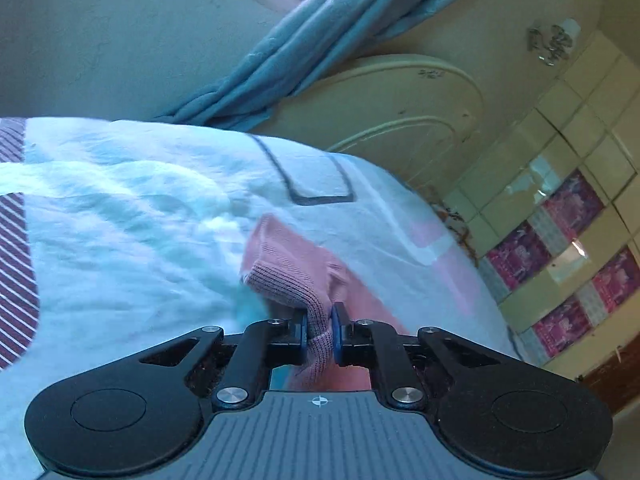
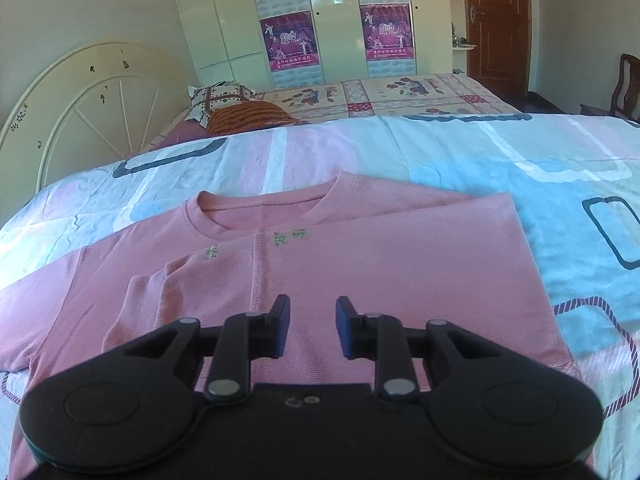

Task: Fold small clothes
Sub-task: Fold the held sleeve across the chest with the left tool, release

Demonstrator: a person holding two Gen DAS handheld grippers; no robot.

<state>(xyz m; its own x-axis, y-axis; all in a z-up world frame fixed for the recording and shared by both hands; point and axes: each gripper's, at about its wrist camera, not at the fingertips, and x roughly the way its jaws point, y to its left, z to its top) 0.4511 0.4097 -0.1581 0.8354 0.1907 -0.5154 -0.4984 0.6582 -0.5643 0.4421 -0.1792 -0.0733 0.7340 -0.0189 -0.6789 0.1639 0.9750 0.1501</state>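
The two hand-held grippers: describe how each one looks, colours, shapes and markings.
The left gripper is matte black, with two round lobes, angled link arms on silver rivets, and blue-edged finger pads. Its ribbed grey body bears a small white crosshair mark. The right gripper has the same black lobes, links and silver rivets, with dark square pads and a plain black body with a faint mark. No cables or sleeves show.

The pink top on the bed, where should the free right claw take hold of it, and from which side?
Probably the near right hem corner of the pink top. The top lies flat on the bedsheet, neck away, its right edge free. Bring the open right claw in low from the right. The left claw already pinches the ribbed cuff.
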